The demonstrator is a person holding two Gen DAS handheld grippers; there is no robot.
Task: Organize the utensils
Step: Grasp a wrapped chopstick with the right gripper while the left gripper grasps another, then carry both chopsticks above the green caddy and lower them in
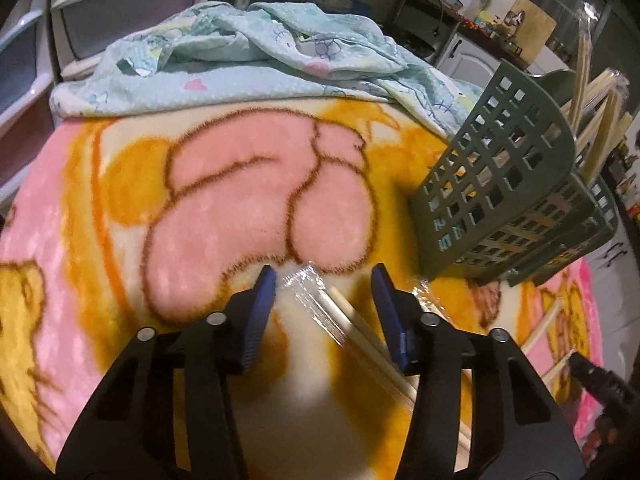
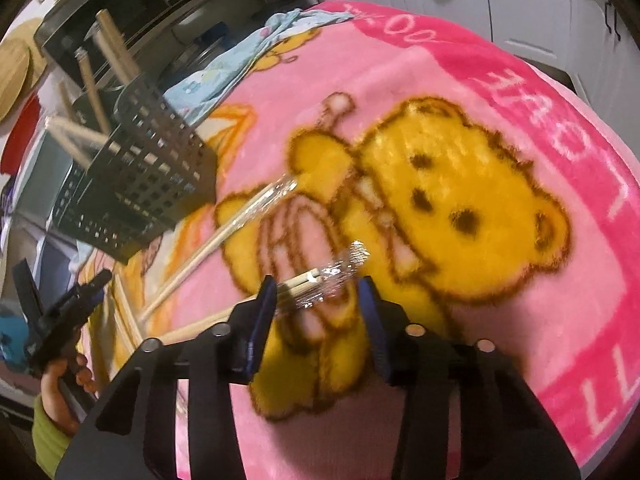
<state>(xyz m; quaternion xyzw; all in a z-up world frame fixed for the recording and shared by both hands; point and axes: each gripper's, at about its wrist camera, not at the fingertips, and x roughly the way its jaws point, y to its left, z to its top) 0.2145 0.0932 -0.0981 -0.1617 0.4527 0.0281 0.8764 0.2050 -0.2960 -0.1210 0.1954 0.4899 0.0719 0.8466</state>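
My left gripper [image 1: 324, 280] is open over a clear-wrapped pair of wooden chopsticks [image 1: 352, 320] lying on the blanket; the pair runs between the jaws and under the right finger. A grey-green slotted utensil basket [image 1: 508, 184] lies tipped at the right with several wrapped chopsticks [image 1: 600, 120] sticking out. My right gripper [image 2: 318, 284] is open around the wrapped tip of another chopstick pair [image 2: 320, 278] on the blanket. A further wrapped pair [image 2: 240, 224] lies beyond it, near the basket [image 2: 140, 176].
A pink and yellow bear-print blanket [image 1: 240, 200] covers the surface. A crumpled light-blue cloth [image 1: 248, 52] lies at its far edge. More chopsticks [image 1: 548, 324] lie at the right. White cabinets [image 2: 520, 8] and shelves stand behind. The left gripper shows in the right wrist view [image 2: 60, 320].
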